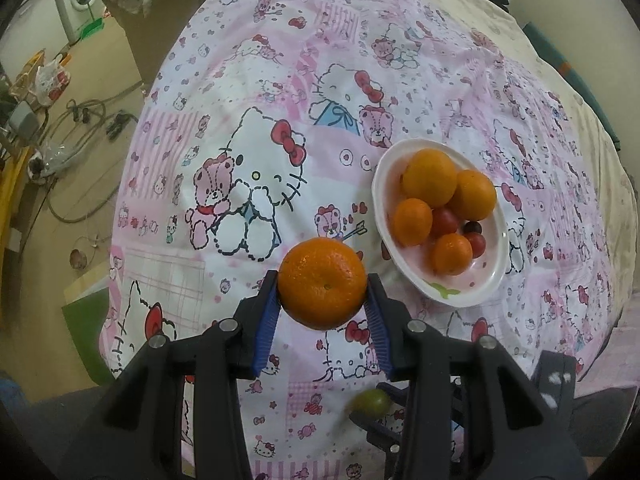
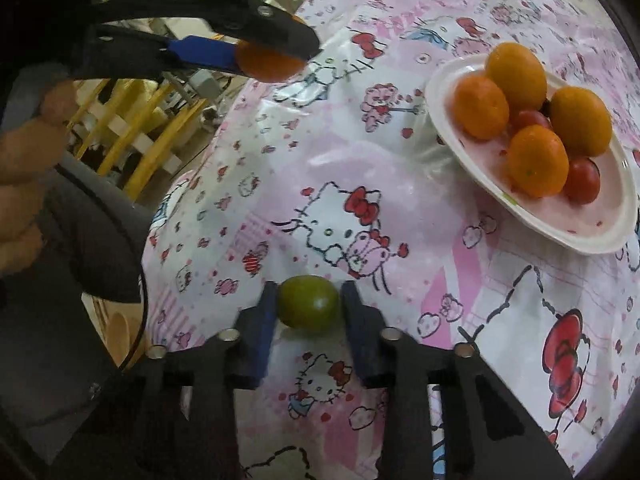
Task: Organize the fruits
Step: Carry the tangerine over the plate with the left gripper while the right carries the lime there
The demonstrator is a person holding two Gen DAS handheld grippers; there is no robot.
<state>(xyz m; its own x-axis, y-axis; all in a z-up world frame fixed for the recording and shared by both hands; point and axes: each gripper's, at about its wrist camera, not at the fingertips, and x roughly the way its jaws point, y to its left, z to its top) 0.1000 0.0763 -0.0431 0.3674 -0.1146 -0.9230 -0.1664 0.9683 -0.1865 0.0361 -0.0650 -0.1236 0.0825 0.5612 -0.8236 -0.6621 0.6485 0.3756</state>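
My left gripper [image 1: 323,294] clamps a mandarin [image 1: 322,282], my right gripper [image 2: 308,308] pinches a small green fruit [image 2: 309,306] of unclear kind, and oranges half-hide the tomatoes on the white plate [image 1: 416,276].

A pink-and-white cartoon-cat cloth [image 1: 256,184] covers the whole supporting surface, lying in soft wrinkles and dropping away at its left edge toward the floor. Beyond its far and right edges a cream cover [image 1: 452,4] shows underneath it. Directly on the cloth sits one white oval plate [image 1: 466,294], to the right of the large cat-and-pink-bear print; its rim rests flat on the fabric and it bears oranges and small red tomatoes. The cloth between that print and the plate is bare fabric, and nearer the cameras than the plate it carries only more printed figures.
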